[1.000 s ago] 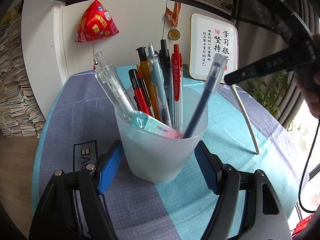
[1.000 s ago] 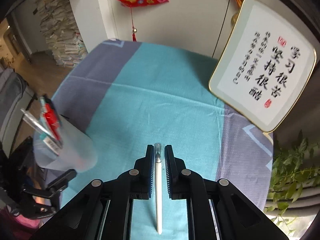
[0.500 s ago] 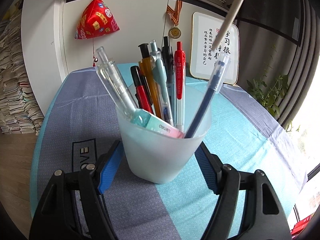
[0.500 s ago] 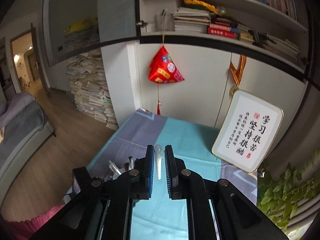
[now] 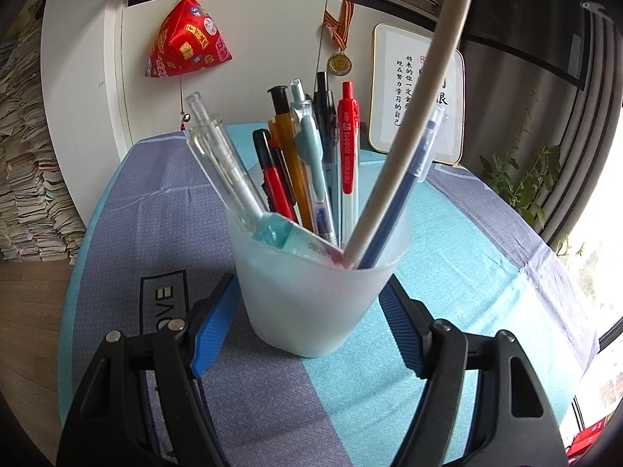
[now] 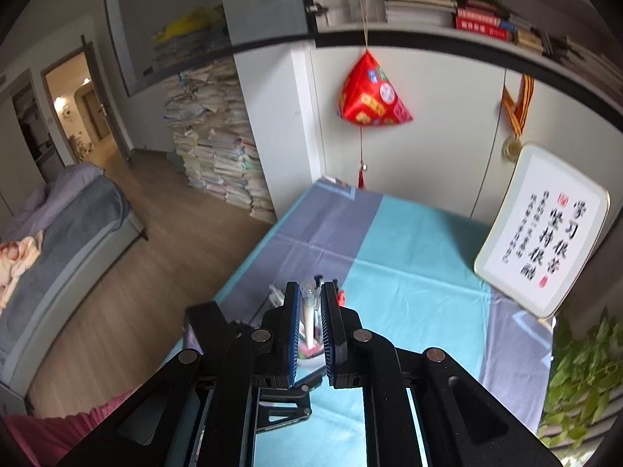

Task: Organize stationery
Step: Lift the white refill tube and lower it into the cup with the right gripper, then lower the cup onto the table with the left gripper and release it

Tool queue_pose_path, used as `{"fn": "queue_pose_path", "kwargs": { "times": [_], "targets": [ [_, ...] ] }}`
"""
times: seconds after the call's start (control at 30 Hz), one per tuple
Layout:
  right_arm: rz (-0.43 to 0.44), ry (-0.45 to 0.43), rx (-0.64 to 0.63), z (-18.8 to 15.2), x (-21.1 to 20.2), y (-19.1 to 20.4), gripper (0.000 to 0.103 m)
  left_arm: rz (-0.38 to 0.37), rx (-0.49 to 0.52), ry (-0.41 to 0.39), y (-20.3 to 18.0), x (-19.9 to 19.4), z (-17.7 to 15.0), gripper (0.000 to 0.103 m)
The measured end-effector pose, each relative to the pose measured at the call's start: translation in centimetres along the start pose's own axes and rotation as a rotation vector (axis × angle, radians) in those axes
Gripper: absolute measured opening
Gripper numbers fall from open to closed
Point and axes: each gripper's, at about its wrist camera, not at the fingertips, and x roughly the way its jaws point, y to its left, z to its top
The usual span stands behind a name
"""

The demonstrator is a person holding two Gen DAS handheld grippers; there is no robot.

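A frosted plastic cup [image 5: 317, 295] stands on the table between the blue pads of my left gripper [image 5: 311, 319], which is shut on it. It holds several pens: clear, red, orange, teal, black and blue. A white pen [image 5: 412, 124] slants down from the top right, its lower end inside the cup beside the blue pen [image 5: 405, 190]. In the right wrist view my right gripper [image 6: 311, 319] is above the cup and shut on the white pen [image 6: 309, 319], whose clear cap end shows between the pads.
A blue and teal cloth [image 5: 486, 257] covers the table. A framed calligraphy board [image 6: 545, 229] leans at the back right. A red ornament [image 5: 187, 43] and a medal [image 5: 339, 63] hang on the wall. A plant [image 5: 521, 183] is at the right, and book stacks [image 6: 218, 148] stand on the floor.
My right gripper lifted the white pen off the table, carried it over the cup and lowered its tip into the cup. The left gripper and cup have stayed in place.
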Motion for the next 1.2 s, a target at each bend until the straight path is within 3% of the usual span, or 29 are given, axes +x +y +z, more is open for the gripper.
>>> {"fn": "queue_pose_path", "kwargs": {
  "times": [0.3,0.6,0.67,0.8,1.0,1.2],
  "targets": [
    [0.017,0.093,0.037,-1.5,4.5,-1.3,0.011,-0.001,-0.002,0.004,0.2,0.1,0.1,0.073],
    [0.044,0.130,0.056,-3.0,5.8,-2.0,0.011,0.000,-0.004,0.006,0.2,0.1,0.0,0.073],
    [0.066,0.126,0.065,-3.3,5.4,-2.2,0.015,-0.001,-0.004,0.005,0.2,0.1,0.0,0.073],
    [0.058,0.064,0.083,-4.1,3.8,-2.5,0.052,0.000,-0.007,0.007,0.2,0.1,0.0,0.073],
    [0.075,-0.085,0.173,-7.9,0.3,-3.9,0.057,0.001,-0.012,-0.001,0.4,0.0,-0.1,0.073],
    [0.107,-0.094,0.349,-13.0,-1.1,-7.0,0.057,-0.017,0.001,-0.037,0.0,-0.7,0.2,0.079]
  ]
}}
